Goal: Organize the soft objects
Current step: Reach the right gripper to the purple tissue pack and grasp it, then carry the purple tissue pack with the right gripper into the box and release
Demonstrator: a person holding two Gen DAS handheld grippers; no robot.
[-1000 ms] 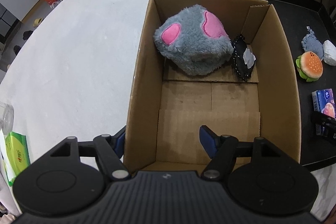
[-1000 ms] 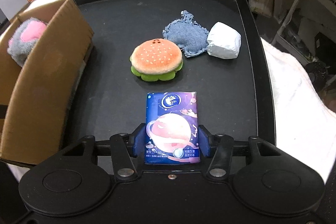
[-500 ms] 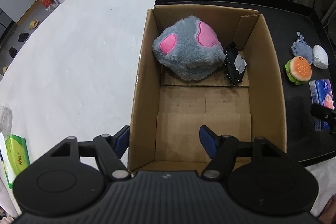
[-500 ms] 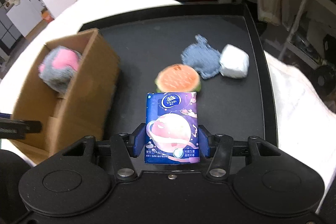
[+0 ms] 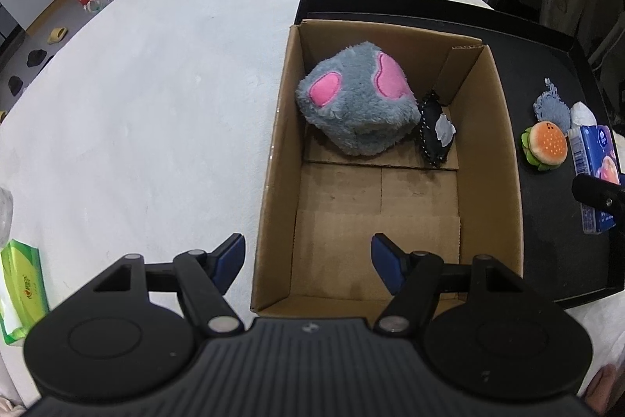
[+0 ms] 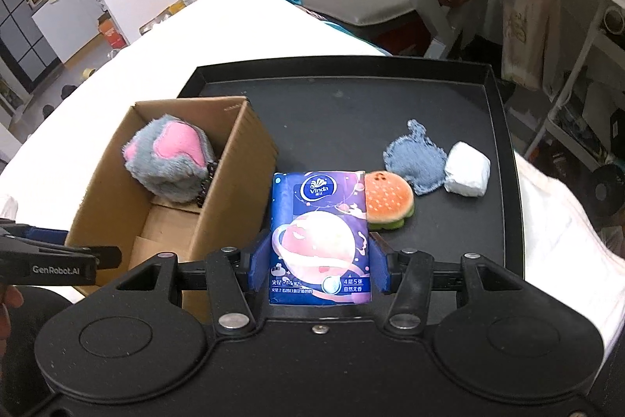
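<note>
Black tray [image 6: 496,127], burger plush [image 6: 390,200] half-hidden.

The left gripper [image 5: 308,260] hangs above the near wall of the cardboard box [image 5: 273,182], its 2 blue fingers [image 5: 384,260] spread wide with nothing between them. At the box's far end sit a grey plush with pink patches [image 5: 355,104] and, touching its right side, a black pouch [image 5: 435,133]. On the black tray [image 5: 547,241] lie a burger plush [image 5: 545,145], a denim piece [image 5: 550,106] and a blue tissue pack [image 5: 595,159]. A green tissue box [image 5: 21,290] rests on the white worktop [image 5: 136,104].
</note>
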